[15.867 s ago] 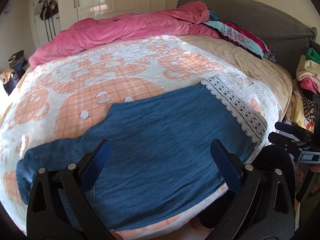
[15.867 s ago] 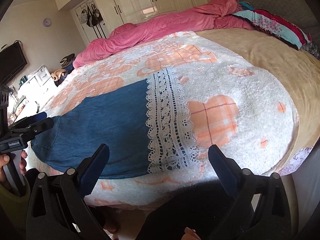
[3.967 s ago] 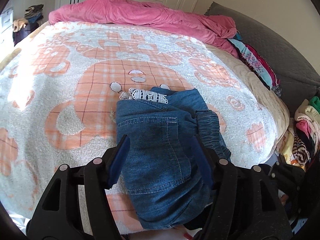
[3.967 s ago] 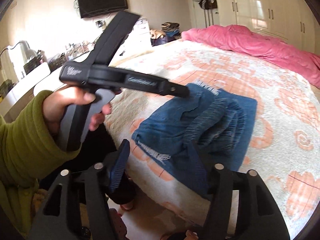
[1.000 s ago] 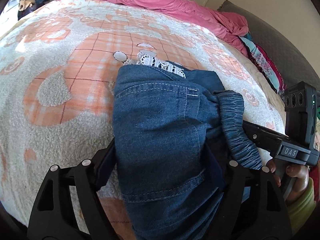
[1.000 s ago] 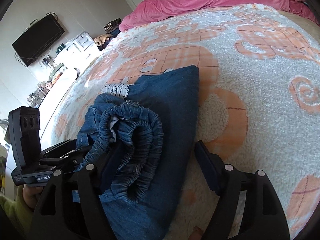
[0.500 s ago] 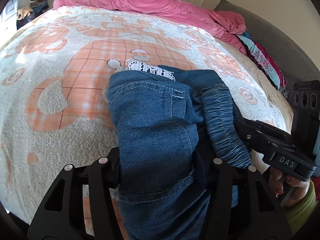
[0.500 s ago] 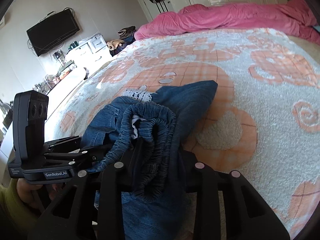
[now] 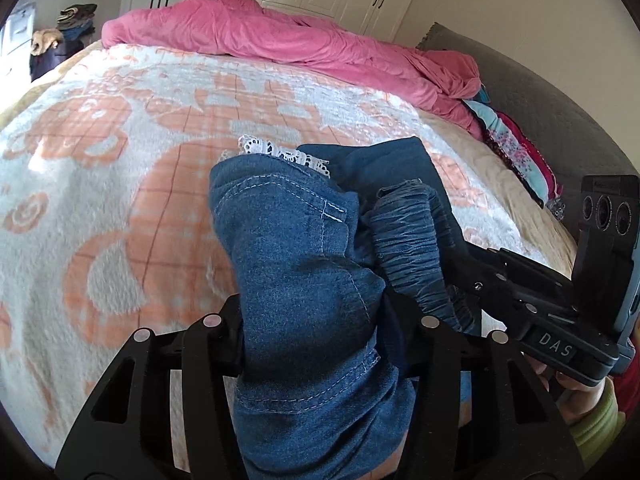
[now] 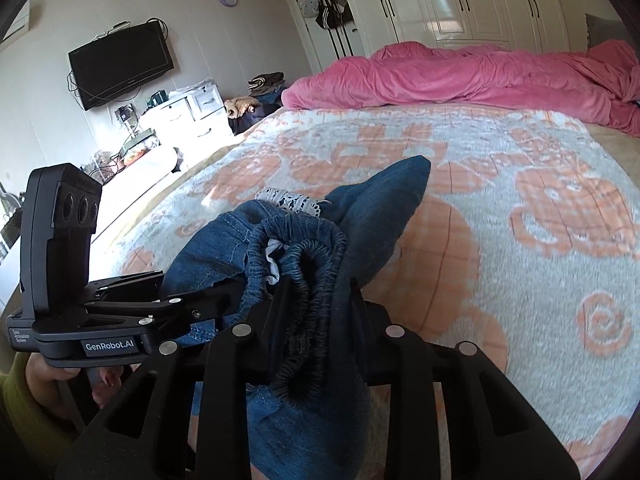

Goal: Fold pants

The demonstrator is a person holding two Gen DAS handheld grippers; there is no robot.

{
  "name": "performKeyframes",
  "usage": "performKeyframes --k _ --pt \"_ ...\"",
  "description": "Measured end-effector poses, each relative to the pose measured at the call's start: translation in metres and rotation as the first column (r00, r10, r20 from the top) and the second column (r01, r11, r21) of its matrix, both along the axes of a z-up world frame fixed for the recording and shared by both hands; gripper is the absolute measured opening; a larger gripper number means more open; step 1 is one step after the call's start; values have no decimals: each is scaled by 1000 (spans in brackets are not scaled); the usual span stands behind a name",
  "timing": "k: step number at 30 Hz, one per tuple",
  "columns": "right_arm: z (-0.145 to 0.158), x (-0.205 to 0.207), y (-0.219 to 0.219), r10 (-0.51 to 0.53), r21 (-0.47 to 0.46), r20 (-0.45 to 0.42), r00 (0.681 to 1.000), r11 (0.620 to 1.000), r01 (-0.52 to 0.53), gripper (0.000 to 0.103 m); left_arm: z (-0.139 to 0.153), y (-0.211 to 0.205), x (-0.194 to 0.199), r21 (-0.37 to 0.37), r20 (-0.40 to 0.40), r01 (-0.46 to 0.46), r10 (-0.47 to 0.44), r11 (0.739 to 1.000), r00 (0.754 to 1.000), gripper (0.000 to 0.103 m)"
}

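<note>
Both tongs, left (image 9: 312,316) and right (image 10: 316,312), clamp the folded denim pants (image 9: 296,264), lifting them off the bed's (image 9: 100,184) near edge.

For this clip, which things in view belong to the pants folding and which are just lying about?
Job:
- denim pants
- left gripper, clamped on them
- right gripper, clamped on the waistband
- blanket as work surface

Lying about:
- pink duvet
- wall TV
- clothes pile
</note>
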State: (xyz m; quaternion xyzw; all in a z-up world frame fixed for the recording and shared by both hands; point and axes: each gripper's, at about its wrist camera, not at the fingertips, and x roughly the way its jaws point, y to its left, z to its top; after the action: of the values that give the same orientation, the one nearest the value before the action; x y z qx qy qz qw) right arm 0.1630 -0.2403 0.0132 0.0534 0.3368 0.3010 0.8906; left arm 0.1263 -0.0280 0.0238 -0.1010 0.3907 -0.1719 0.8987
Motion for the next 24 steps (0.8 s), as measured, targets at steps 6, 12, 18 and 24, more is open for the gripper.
performKeyframes --k 6,12,18,24 --pt "5 26 8 -12 -10 18 1000 1000 13 27 2 4 25 5 13 -16 16 1000 1000 43" --pt "1 53 10 -27 -8 8 1000 1000 27 27 -2 7 48 16 27 -22 22 1000 999 43" --pt "-22 68 8 -54 -12 -54 997 999 53 27 -23 9 61 24 -9 -30 30 999 1000 43" --pt "-48 75 -1 -105 -36 -137 985 994 101 41 -40 14 63 36 -47 -50 51 998 998 52"
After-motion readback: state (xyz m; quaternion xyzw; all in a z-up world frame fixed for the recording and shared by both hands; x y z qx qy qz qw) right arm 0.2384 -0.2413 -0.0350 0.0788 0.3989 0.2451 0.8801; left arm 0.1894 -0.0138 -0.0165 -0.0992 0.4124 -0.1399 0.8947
